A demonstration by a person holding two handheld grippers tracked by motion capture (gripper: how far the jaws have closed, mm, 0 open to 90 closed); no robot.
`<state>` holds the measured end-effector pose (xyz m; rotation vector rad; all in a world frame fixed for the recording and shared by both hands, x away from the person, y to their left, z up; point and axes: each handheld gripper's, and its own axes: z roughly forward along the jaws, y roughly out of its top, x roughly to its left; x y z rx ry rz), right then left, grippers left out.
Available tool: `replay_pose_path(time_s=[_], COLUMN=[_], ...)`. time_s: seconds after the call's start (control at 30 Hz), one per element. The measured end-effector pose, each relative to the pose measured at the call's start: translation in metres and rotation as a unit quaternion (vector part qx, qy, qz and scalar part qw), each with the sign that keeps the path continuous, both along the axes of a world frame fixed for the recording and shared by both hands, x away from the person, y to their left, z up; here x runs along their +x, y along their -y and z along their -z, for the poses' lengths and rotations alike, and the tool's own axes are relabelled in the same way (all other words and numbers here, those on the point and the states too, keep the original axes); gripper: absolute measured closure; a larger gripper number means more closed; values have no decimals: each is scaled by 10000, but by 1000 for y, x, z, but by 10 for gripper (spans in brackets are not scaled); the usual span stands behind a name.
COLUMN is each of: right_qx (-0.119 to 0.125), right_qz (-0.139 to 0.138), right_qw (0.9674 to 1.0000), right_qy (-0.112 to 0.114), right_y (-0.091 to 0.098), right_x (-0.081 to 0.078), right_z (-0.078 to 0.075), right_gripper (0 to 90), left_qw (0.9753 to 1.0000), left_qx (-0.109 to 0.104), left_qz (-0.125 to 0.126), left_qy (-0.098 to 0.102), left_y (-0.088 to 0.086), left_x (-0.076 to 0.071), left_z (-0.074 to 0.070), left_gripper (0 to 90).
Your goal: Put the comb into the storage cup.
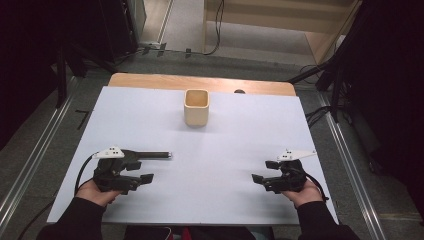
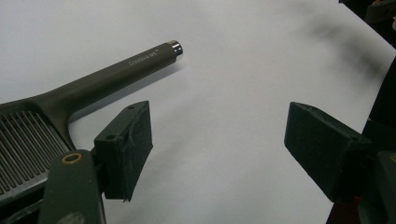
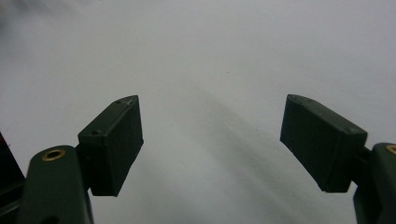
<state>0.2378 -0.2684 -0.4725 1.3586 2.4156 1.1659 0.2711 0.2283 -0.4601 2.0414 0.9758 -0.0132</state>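
Observation:
A dark slotted spatula lies flat on the white sheet, its handle point(image 1: 152, 155) pointing right and ending in a silver tip. In the left gripper view the handle point(image 2: 121, 67) runs up to the right and the slotted head point(image 2: 23, 140) sits just outside the left jaw. My left gripper point(image 1: 142, 171) point(image 2: 217, 126) is open beside the spatula, with nothing but bare sheet between its jaws. My right gripper point(image 1: 264, 171) point(image 3: 212, 119) is open at the front right over bare sheet. A cream square cup point(image 1: 196, 107) stands upright at the back centre, far from both grippers.
The white sheet point(image 1: 225, 145) covers a wooden table whose far edge point(image 1: 150, 80) shows behind it. Metal rails point(image 1: 35, 160) run along the floor on both sides. Cables and dark stands point(image 1: 330, 75) sit beyond the table's corners.

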Motion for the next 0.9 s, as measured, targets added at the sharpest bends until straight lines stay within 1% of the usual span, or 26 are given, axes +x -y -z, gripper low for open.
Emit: replay_pose_path(time_s=[0.07,0.2,0.23,0.33,0.37,0.47,0.57,0.67,0.9], right_qx=[52,41,90,112,120,102,105,127,153], right_qz=[12,13,7,9,19,23,24,54,44], right_qw=[10000,10000,10000,9999,9999,9999,9999,9999,9998], right_qy=[-18,-28,0,-6,-43,-38,-21,-78,-72], right_y=[0,0,0,0,0,0,1,1,2], right_x=[0,1,1,2,1,1,2,3,3], right_z=[0,0,1,1,2,2,2,3,3], right_gripper=[194,195,195,195,195,195,194,194,194], left_qw=[10000,10000,10000,10000,10000,10000,10000,10000,10000], left_qx=[11,12,16,38,-7,-80,-59,-55,-19], left_qz=[-3,-9,-3,-8,-25,9,13,15,-14], left_qy=[-4,-15,-20,-14,0,26,17,-9,-50], left_y=[0,0,0,0,1,0,0,0,0], left_x=[0,0,0,0,-1,-1,-1,-1,0], left_z=[0,0,0,-1,-2,-5,-5,-4,-3], left_gripper=[241,241,241,242,243,244,244,244,244])
